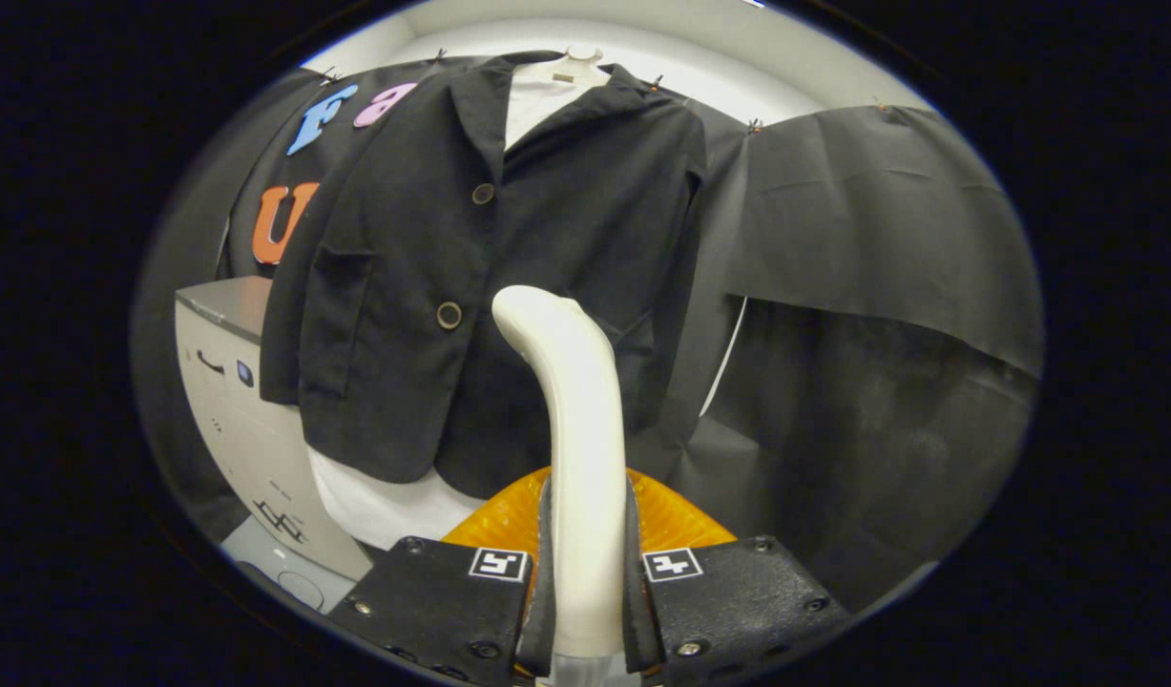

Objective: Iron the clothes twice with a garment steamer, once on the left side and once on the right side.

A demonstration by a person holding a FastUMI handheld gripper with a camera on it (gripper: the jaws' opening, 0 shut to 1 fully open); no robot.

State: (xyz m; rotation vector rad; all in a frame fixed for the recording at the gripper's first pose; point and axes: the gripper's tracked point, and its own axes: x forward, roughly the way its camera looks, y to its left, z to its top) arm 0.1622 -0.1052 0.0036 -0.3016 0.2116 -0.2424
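No brand or readable writing shows on the garment steamer; its smooth, glossy cream handle rises in a curve from between the fingers, which are clamped on it from both sides. Each finger block carries a small square black-and-white marker. A ribbed, translucent orange part sits behind the handle's base. Just beyond the steamer's rounded tip hangs the black jacket, matte woven cloth with two round buttons and a flap pocket, worn over a white shirt on a hanger. A pale grey cabinet stands beside the jacket's sleeve.
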